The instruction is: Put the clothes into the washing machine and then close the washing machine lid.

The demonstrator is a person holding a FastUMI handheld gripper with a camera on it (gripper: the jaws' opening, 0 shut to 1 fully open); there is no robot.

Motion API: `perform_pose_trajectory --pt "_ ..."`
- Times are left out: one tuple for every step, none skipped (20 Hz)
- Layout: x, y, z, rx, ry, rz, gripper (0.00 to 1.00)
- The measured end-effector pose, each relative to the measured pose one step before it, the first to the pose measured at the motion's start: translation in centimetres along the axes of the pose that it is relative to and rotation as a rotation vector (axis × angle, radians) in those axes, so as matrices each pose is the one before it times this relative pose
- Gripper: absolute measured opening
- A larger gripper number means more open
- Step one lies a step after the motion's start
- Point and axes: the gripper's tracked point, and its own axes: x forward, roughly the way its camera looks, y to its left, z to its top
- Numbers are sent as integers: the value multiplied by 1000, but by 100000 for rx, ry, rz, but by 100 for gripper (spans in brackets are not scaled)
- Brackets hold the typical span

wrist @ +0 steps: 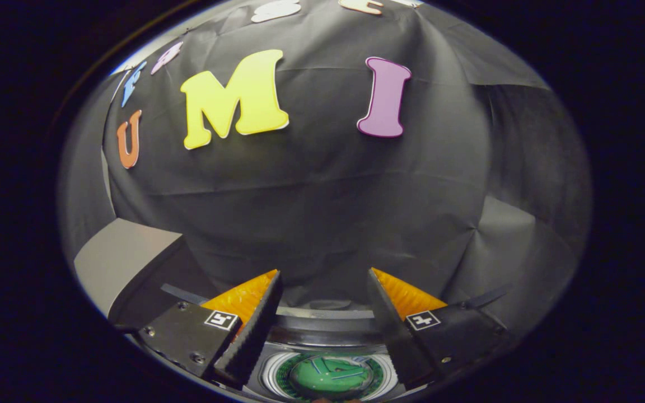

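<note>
My gripper (323, 275) is open, its two fingers spread wide with nothing between them. Below and between the fingers lies the open top of the washing machine (322, 323), a dark rounded rim. Inside it I see the drum floor with a green agitator disc (331, 375) ringed in white. No clothes are in sight. The fingers hover above the opening, pointing toward the black cloth wall beyond it.
A grey flat panel (124, 257), perhaps the raised lid or a box side, stands to the left of the left finger. Black cloth wall hangs close behind the machine.
</note>
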Motion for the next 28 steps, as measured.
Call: perform_pose_trajectory --pt "-368 -19 -263 162 506 -572 94" --pt "-416 74 -394 123 452 -619 94" --pt "-300 23 -324 -54 491 -577 94" --pt "-446 26 -291 31 521 -558 94" --pt "-364 27 -362 118 527 -495 94" --pt "-397 10 -460 248 579 -529 94" --pt "-356 -11 -422 28 744 -521 94" --pt "-453 51 -530 47 943 -522 94" --pt "-357 37 -496 236 919 -488 94" --pt "-492 -79 -647 332 925 -488 94" --pt "-421 -8 -571 333 1080 -612 94" --pt "-378 29 -850 183 1353 -700 94" --pt "-395 -3 -897 240 1824 -578 94" --pt "-400 228 -1138 1006 2918 119 94" --pt "-250 389 -1397 2245 4036 1158 94" --pt "-440 198 -1505 2755 2813 271 94" --pt "-723 188 -1006 2520 1031 -475 94" --pt "-425 45 -1006 1645 698 149 94" --pt "-660 328 -640 1529 56 401 94" --pt "-1120 513 -610 708 -272 350 94" --pt "-703 332 -299 91 -759 -81 94" --pt "-1101 454 -156 -304 -1025 -125 94" --pt "-1194 356 152 -495 -1249 -157 94" --pt "-994 264 216 -488 -1699 -410 94" --pt "-1060 336 298 -499 -1692 -389 94" --pt "-1329 514 418 -263 -2097 280 94" --pt "-1298 517 620 -12 -2105 -41 94" --pt "-1121 437 292 112 -2255 355 94"
